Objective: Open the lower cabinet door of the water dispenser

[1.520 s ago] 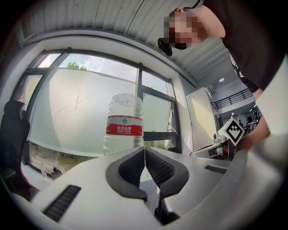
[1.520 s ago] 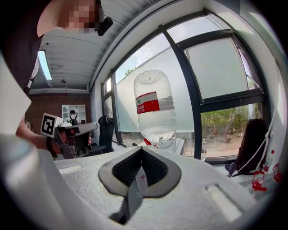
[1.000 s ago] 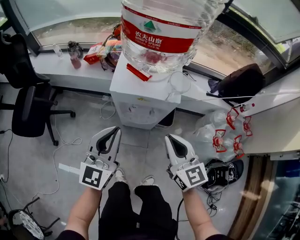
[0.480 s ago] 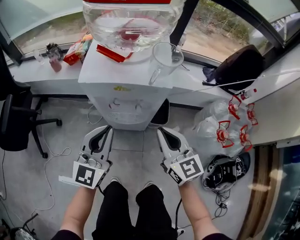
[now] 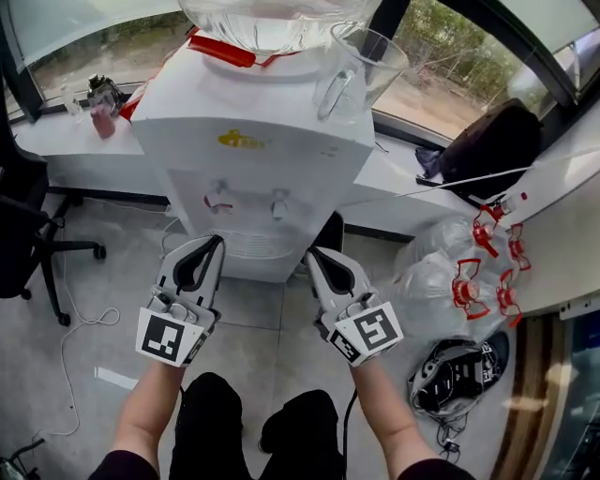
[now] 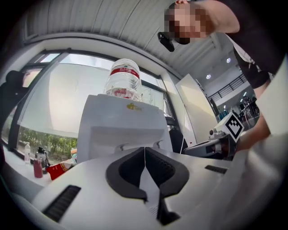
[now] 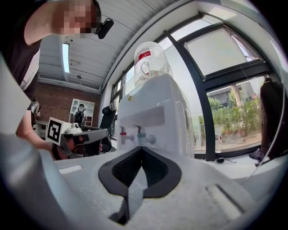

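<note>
The white water dispenser stands in front of me with a big bottle and a glass mug on top. Its red tap and blue tap show on the front. The lower cabinet door is hidden: the head view looks steeply down the front, and the gripper bodies cover it in both gripper views. My left gripper is shut and empty, its tips just short of the dispenser's lower front. My right gripper is beside it, also shut and empty. The dispenser fills both gripper views.
A black office chair stands at the left. A windowsill counter behind the dispenser carries bottles and boxes. To the right lie empty water bottles with red handles, a black bag and shoes. A cable trails on the floor.
Both grippers and the head camera have dropped lower. The dispenser's front with its taps now shows large, and the shut grippers sit nearer its lower front.
</note>
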Motion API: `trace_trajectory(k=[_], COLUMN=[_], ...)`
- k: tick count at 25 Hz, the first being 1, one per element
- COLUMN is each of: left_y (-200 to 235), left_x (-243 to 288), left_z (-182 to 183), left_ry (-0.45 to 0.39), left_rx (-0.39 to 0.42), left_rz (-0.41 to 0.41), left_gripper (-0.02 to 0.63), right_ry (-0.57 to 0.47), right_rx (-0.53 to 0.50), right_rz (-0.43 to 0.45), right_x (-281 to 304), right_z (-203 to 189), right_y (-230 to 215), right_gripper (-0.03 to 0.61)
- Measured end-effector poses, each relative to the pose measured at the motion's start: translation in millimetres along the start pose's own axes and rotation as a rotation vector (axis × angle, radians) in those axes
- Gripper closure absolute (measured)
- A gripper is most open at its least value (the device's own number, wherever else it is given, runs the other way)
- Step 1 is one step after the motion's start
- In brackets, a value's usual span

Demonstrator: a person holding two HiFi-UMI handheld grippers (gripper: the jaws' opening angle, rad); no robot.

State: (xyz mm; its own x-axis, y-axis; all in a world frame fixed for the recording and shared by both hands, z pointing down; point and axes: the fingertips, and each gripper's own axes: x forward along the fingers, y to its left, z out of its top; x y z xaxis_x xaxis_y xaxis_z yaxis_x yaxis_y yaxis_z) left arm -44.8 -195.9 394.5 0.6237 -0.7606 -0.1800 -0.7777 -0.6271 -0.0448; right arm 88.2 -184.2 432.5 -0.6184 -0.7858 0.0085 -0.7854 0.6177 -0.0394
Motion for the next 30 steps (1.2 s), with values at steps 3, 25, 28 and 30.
trace_trajectory(k=[3,25,28,30], left_y=[0,12,8,4], left_x=[2,-49,-53,-53], left_z=[-22,-147,-161,-173], left_ry=[-0.058,-0.07,-0.065,-0.03], left_rx=[-0.008,0.017,0.015,0.028], left_rz=[-0.007,0.032,0.029,0.019], left_gripper=[0.603,0.603,0.603,0.603], right_ry=[-0.053,-0.001,0.008,0.019], right_rx=[-0.051,-0.071,-0.051,-0.043], right_rz=[0.016,-0.04,-0.029,-0.036], right_x=[6,-14,-12,-11], right_z=[-8,-162,-176,-183], right_y=[-6,-14,-15,-20], right_gripper=[0.577,0.577,0.577,0.577])
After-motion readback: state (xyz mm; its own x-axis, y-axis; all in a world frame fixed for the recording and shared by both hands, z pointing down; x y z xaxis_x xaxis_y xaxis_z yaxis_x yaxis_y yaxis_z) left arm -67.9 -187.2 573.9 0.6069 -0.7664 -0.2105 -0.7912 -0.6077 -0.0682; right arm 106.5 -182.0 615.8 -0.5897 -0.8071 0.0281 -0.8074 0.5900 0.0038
